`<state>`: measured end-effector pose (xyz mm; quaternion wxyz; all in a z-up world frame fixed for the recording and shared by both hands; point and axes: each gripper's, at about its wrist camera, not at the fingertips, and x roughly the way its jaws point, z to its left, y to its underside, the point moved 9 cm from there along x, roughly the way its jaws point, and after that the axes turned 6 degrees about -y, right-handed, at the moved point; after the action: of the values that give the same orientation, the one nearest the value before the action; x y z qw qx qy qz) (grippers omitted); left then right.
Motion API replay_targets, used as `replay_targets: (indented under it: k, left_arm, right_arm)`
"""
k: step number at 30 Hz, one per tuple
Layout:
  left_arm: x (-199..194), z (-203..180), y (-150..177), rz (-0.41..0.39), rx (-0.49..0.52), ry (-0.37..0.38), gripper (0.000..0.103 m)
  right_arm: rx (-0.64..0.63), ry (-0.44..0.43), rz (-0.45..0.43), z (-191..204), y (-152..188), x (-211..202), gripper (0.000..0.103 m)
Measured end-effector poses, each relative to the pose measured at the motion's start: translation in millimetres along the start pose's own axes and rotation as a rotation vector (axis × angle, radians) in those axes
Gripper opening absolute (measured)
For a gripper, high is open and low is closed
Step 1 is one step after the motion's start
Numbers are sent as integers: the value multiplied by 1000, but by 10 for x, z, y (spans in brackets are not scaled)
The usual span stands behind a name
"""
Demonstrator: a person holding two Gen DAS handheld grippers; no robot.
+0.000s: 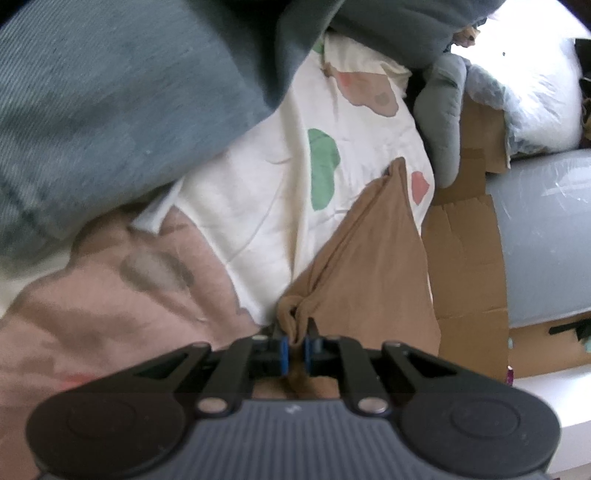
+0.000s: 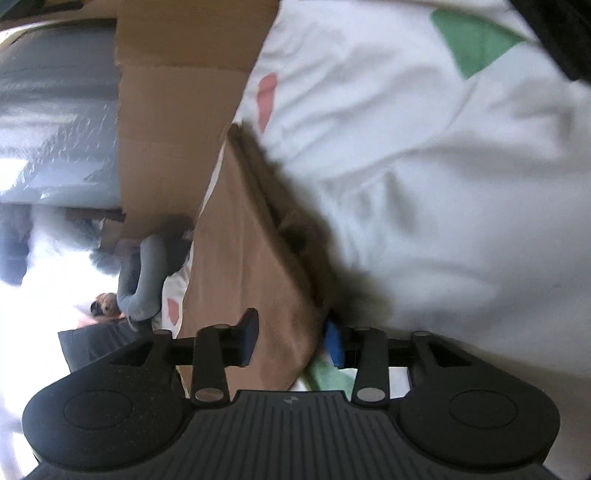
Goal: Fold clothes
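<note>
A thin tan garment point(image 1: 373, 254) lies on a white bedsheet point(image 1: 258, 192) printed with green and pink shapes. My left gripper point(image 1: 296, 345) is shut on a bunched corner of the tan garment, which stretches away from the jaws. In the right wrist view the same tan garment point(image 2: 251, 266) runs between my right gripper's fingers. The right gripper point(image 2: 291, 341) is open, one blue pad on each side of the cloth's near edge, over the white bedsheet point(image 2: 443, 192).
Blue denim jeans point(image 1: 96, 99) and a dark grey garment point(image 1: 388, 29) lie at the far side of the bed. A grey rolled cloth point(image 1: 443, 110), flattened cardboard point(image 1: 465, 251) and a grey wrapped mattress point(image 1: 546, 229) lie beside the bed.
</note>
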<state>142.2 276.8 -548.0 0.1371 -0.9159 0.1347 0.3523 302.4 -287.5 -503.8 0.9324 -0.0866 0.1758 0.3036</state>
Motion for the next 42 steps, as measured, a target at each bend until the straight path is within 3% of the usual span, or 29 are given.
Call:
replay_targets:
  k: [8,11,12,16,20,26,33,42]
  left_arm:
    - [-20,-23,-3,-1,37,-21,9]
    - [-13,-22,10,3,38,-29,9]
    - [-19,-42,13,10,52,-38,8]
    - [-71,-124,-21,19,107,-76,7]
    - [-122,-216,-38,10,130,-101,6]
    - [-232,-308,3,-4,108,-122,6]
    - [-319,-450,110,38,115,-171,6]
    - [-452,-456,310,54,93,-162,6]
  right_arm:
    - [-29,48,-33,49,-38,177,39]
    - [-39,63,-45,45,-43,179,8]
    - [-34,60,-52,35,-48,166,6]
    - [17,54,-101,42,-100,72,3]
    - [-2,103,-105,109,-119,48,3]
    - [-28,135,-103,300,-155,-65,2]
    - [-56,169,-102,474,-279,-216,2]
    - [-70,193,-117,524,-320,-421,2]
